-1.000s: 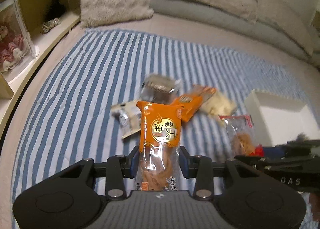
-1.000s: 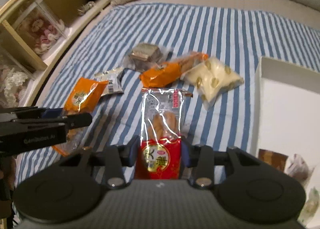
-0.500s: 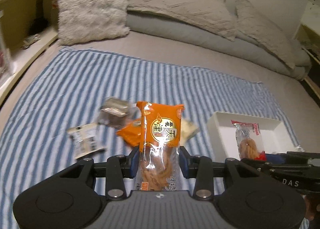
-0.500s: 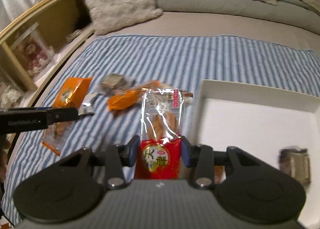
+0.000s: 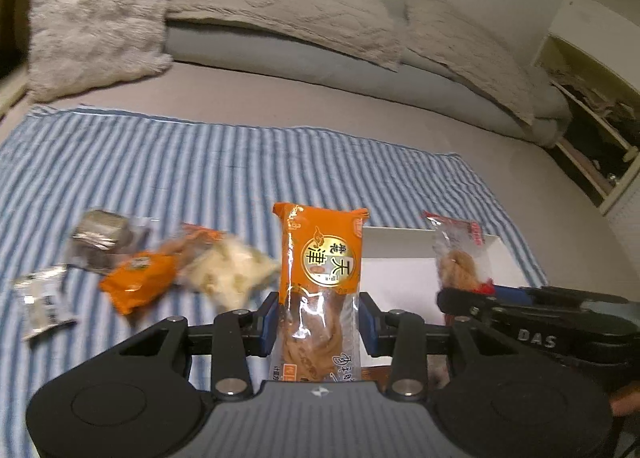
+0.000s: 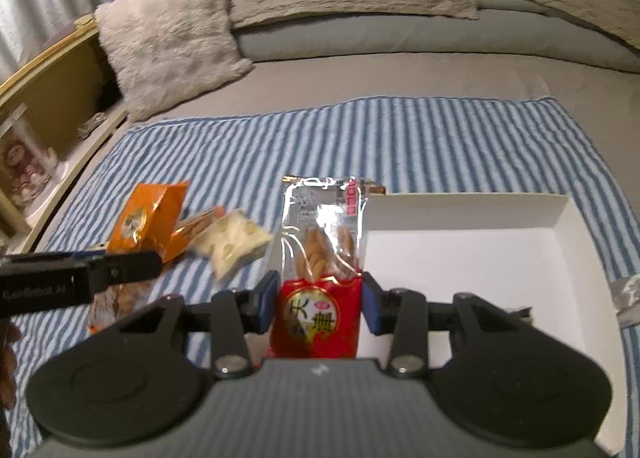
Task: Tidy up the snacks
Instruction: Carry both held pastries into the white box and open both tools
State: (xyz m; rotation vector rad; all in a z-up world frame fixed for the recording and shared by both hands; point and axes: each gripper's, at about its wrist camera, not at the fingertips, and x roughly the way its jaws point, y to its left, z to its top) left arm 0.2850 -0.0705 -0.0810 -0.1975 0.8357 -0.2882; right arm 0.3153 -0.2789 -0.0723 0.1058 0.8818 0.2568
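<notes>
With both tongs loaded, this looks like the carry leg toward the white box (image 6: 472, 258).

Far left on the striped blanket (image 5: 200, 161): loose pile not yet sorted, with a silver pack (image 5: 44, 302), dark wrapped block (image 5: 100, 242), orange pouch (image 5: 140, 282) and pale cream pack (image 5: 232, 274), all at about 9 to 10 o'clock from the left tongs (image 5: 316, 322).

Left tongs: jaws nearly closed, pinching the orange snack packet (image 5: 320, 258) at mid-length, printed end pointing away. Packet held lengthwise along the fingers, likely so it drops flat into the box. Tool pitched downward toward the bed.

Right tongs (image 6: 318, 306): same narrow clamp, on the red-and-clear snack packet (image 6: 320, 242), gripped at the red end, clear end forward. Also tilted down. Box sits at 1 to 3 o'clock from it, packet's tip just beside the box's near-left corner, apart from the floor of it.

Box interior mostly bare; something silvery at its right edge, too blurred to name.

My read: both packets are lined up for release in the box, right one closer.
</notes>
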